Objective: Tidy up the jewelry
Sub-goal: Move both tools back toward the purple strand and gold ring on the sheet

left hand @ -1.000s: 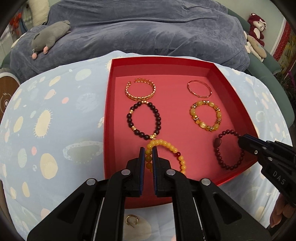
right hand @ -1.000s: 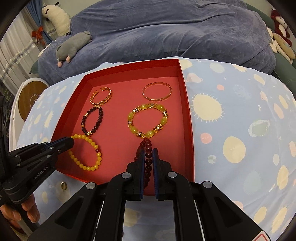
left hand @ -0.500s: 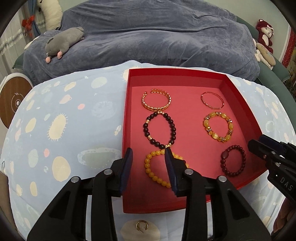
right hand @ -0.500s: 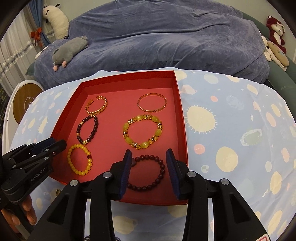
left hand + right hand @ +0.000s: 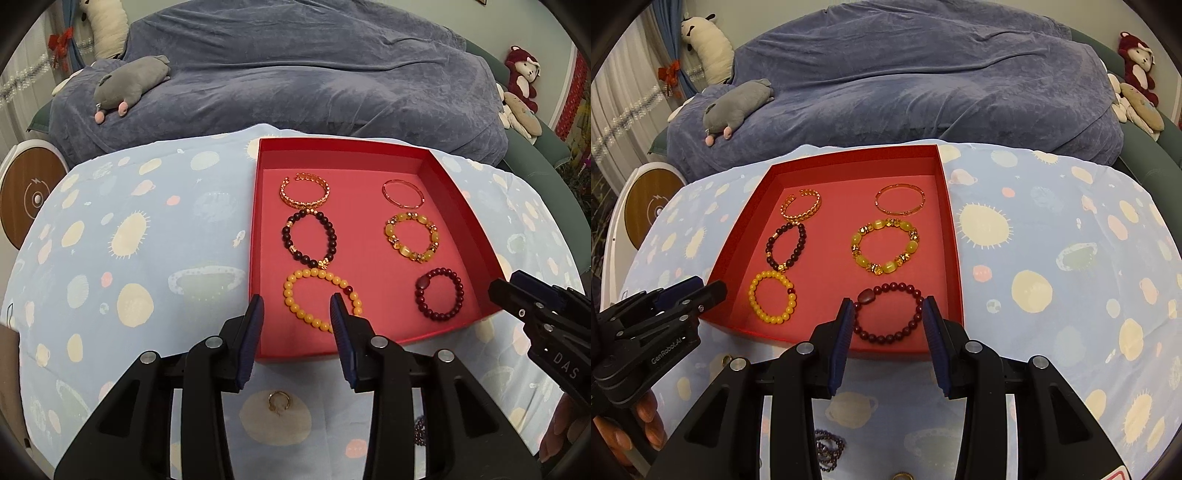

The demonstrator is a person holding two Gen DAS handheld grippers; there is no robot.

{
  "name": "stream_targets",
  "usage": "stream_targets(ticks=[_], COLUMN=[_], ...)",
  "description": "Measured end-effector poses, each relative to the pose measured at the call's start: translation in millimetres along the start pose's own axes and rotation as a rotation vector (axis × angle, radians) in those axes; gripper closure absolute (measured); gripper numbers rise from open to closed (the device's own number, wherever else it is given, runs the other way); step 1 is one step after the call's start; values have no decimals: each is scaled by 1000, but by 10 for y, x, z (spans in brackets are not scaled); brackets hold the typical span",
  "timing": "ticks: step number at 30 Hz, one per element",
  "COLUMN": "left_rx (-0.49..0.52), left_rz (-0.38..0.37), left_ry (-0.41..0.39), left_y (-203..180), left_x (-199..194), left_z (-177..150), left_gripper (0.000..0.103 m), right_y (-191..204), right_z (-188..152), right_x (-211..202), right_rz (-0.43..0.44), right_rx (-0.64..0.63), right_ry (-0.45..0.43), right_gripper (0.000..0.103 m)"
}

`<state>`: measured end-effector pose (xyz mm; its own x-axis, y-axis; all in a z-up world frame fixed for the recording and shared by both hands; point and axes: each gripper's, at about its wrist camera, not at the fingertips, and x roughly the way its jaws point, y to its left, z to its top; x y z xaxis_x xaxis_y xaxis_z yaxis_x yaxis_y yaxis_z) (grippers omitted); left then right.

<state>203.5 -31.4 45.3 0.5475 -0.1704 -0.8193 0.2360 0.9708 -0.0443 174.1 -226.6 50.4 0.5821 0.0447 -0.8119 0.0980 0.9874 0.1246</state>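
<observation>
Red cardboard makes the tray [image 5: 458, 206], which sits on a blue cloth [image 5: 129, 258] printed with planets. Six bracelets lie in it in two columns. In the left column, from far to near: a gold cuff [image 5: 305, 191], a dark bead bracelet [image 5: 309, 239] and a yellow bead bracelet [image 5: 320, 298]. In the right column: a thin gold bangle [image 5: 402, 192], a yellow stone bracelet [image 5: 412, 236] and a maroon bracelet [image 5: 439, 294].

The left gripper [image 5: 296, 309] hangs over the near left corner of the tray. Its jaws have just been opening; now they stand partly apart and grip nothing, and the yellow bead bracelet lies flat on the tray floor below them. The right gripper [image 5: 887, 309] is over the near right corner. Its jaws have also just been opening and are empty, with the maroon bracelet [image 5: 887, 314] lying free under them.

On the cloth, outside the tray and near the camera, lie a small gold ring [image 5: 277, 402] and a dark bead string [image 5: 829, 448].
</observation>
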Motion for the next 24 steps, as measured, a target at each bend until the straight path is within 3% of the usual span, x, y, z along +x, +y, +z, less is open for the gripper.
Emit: stream_targets(ticks=[18,24], left_rx=[-32,-48], left_rz=[-12,-25], left_ry=[69,83], left_y=[70,91], left_x=[-418,-538], left_z=[-883,-1150], left_gripper=[66,58], right_y=[-12,-18], right_z=[-907,-1195], right_x=[-419,-489], right_rz=[-5,-7], right_rx=[10,17], right_ry=[69,95], right_gripper=[65,65])
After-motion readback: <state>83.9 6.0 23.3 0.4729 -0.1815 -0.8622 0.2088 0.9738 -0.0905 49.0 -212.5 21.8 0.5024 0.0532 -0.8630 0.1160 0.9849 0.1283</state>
